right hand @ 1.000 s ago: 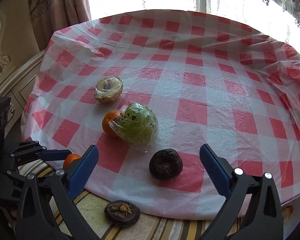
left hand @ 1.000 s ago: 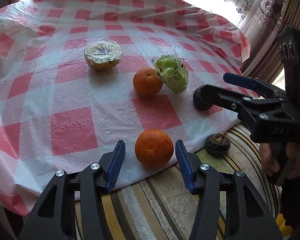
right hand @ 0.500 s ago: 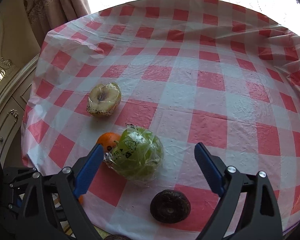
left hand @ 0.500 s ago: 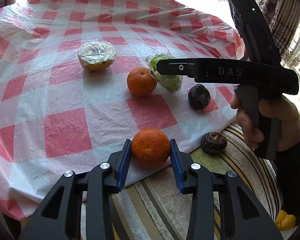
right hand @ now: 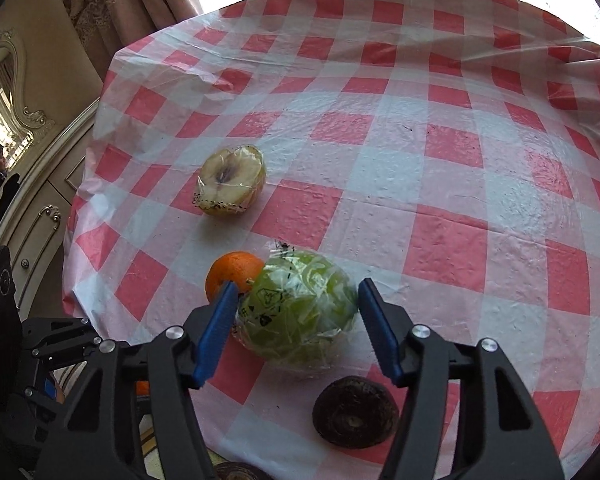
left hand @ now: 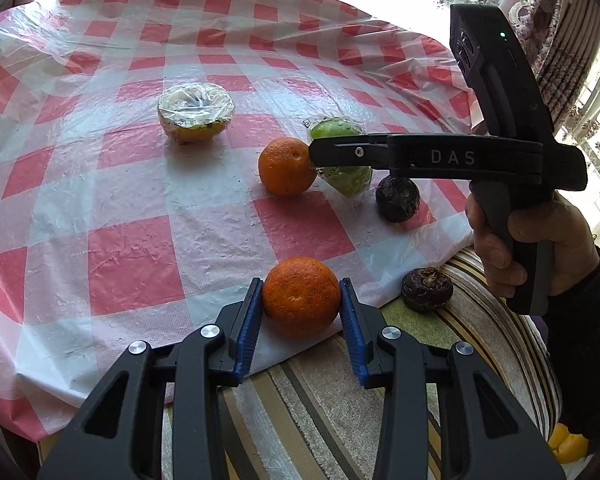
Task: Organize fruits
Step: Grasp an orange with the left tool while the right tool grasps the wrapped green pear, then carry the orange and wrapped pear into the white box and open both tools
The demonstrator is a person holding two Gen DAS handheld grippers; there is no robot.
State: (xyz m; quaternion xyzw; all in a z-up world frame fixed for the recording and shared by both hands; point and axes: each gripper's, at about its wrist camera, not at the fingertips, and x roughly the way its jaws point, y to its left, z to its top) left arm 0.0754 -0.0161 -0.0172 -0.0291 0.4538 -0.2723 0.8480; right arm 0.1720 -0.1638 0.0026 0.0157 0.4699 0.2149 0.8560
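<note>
Blue pads of the left gripper [left hand: 301,300] clamp a near orange [left hand: 301,296] by its sides at the near edge of the checked cloth [left hand: 132,256]; round fruit, no clear long axis. Right gripper [right hand: 294,316] straddles a wrapped green fruit [right hand: 298,314], jaws just been closing: left pad touches the wrap, right pad stands just off it. Fruit's label faces the camera. Far orange [right hand: 234,272] touches the green fruit's left side, behind the left pad, crowding it. Dark fruit [right hand: 354,412] sits nearer, below the right finger. Second dark fruit [left hand: 427,288] lies off the cloth on striped fabric [left hand: 320,420]. Wrapped half fruit [right hand: 232,180] lies farther back, cut face up and tilted toward the camera.
</note>
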